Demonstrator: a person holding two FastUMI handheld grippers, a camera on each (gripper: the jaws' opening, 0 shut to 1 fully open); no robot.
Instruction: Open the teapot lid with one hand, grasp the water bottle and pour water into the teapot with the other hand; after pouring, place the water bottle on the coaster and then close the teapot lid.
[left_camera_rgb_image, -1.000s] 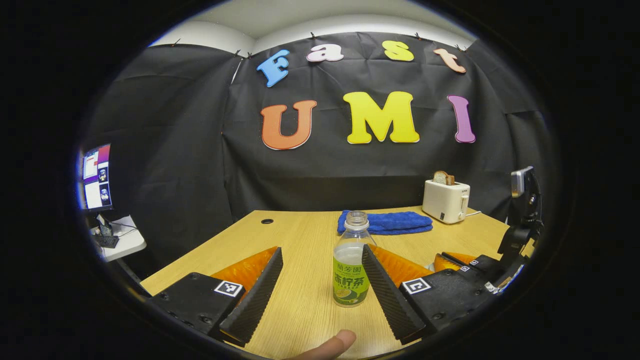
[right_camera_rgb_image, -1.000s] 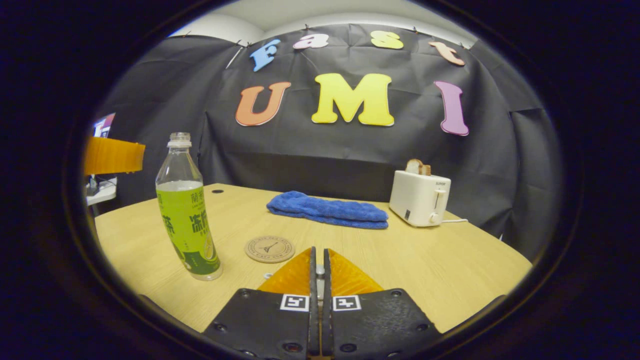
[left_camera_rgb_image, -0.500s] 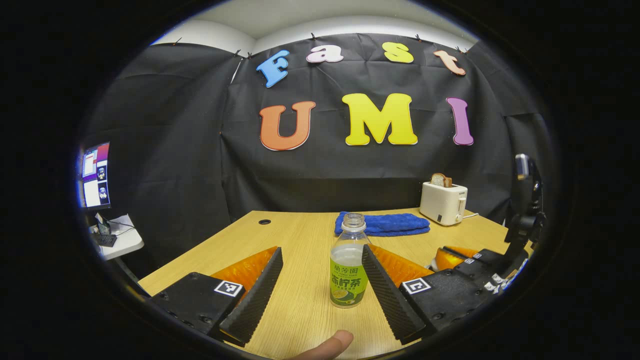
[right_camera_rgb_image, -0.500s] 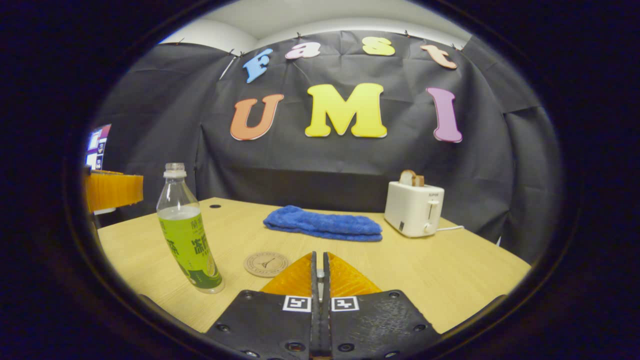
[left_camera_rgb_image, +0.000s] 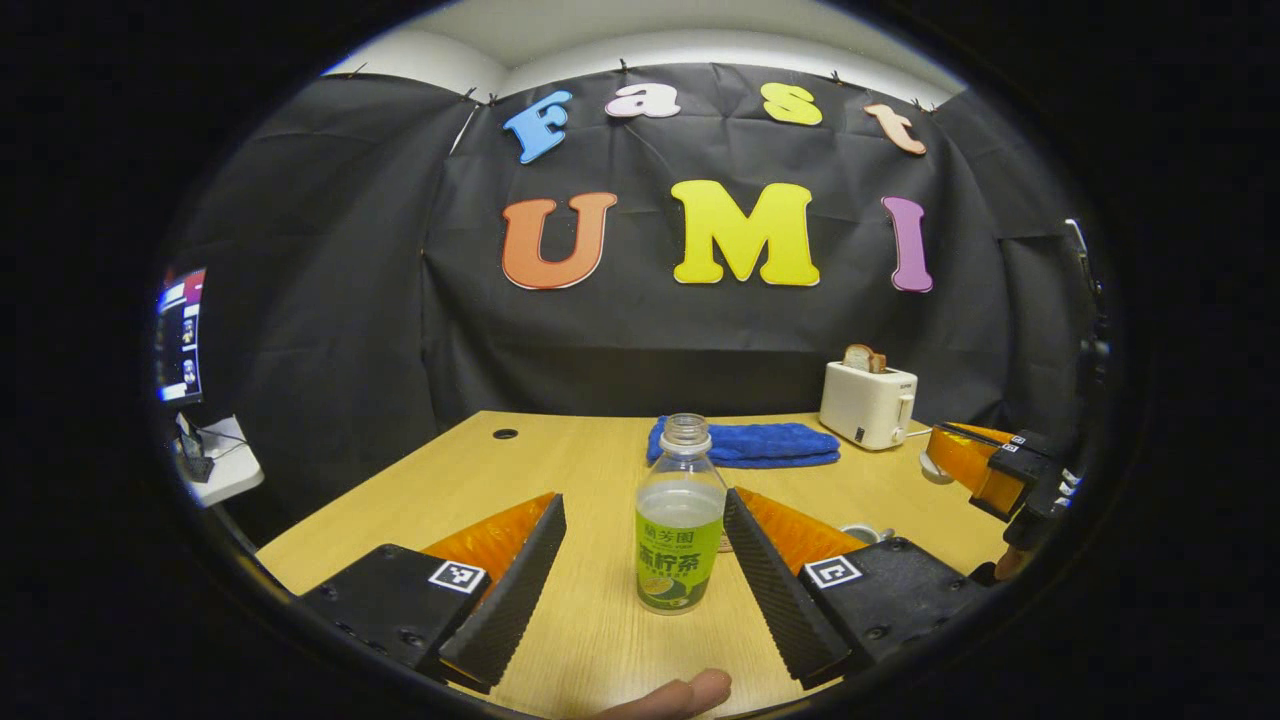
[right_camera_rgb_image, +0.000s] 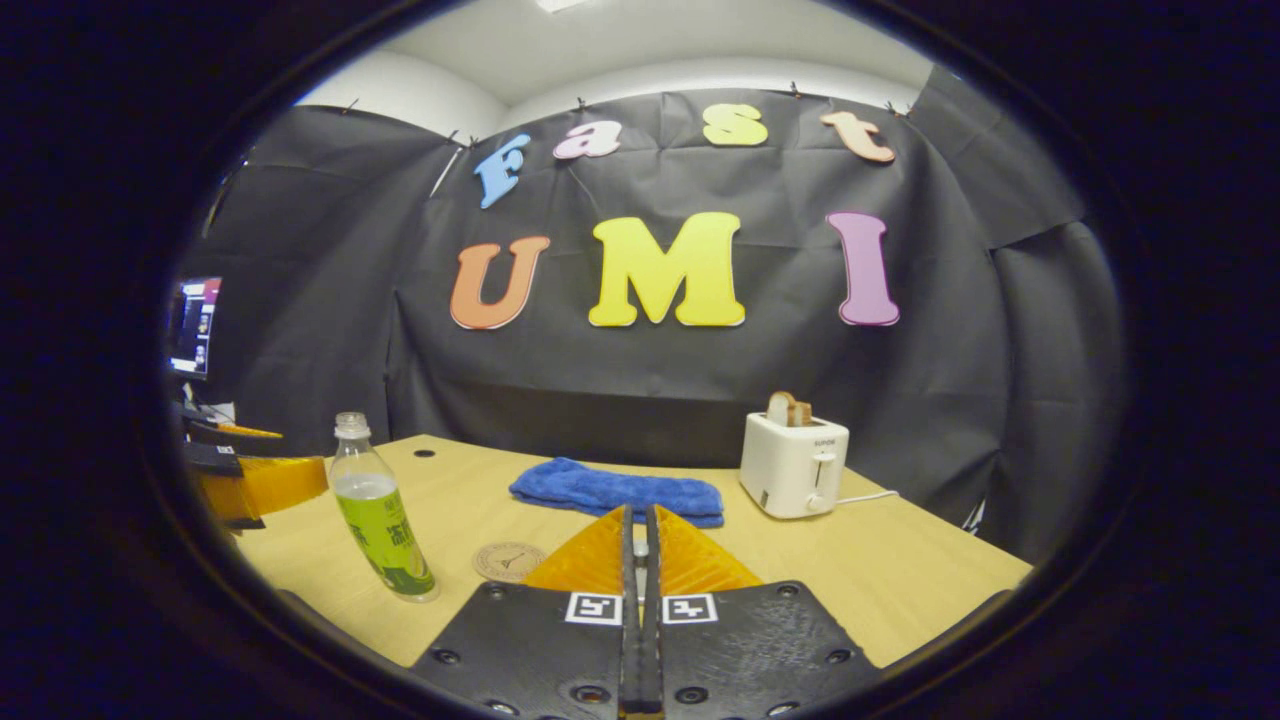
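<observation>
Left gripper view shows the left gripper (left_camera_rgb_image: 640, 560) with its 2 fingers spread wide apart, and the water bottle (left_camera_rgb_image: 680, 530) stands upright on the wooden table (left_camera_rgb_image: 560, 460) in the gap between them, nearer the right-hand finger (left_camera_rgb_image: 770, 580) than the other, touching neither as far as can be told. The bottle is uncapped, about half full, with a green label. A fingertip (left_camera_rgb_image: 680, 695) of the person pokes in at the bottom edge. Behind the bottle a folded blue towel (left_camera_rgb_image: 760, 445) lies near the table's far edge, with a white toaster (left_camera_rgb_image: 868, 403) holding a slice of bread just beside it. The right gripper (left_camera_rgb_image: 985, 465) hangs above the table at the far right of this view. In the right gripper view, the right gripper (right_camera_rgb_image: 638, 560) has its 2 fingers pressed together; whether anything is pinched between them cannot be told. There the bottle (right_camera_rgb_image: 380, 525) stands to the left, well apart from those fingers, and a round coaster (right_camera_rgb_image: 508, 561) lies between bottle and fingers, bare. The left gripper (right_camera_rgb_image: 255, 480) shows at the left edge beside the bottle.
</observation>
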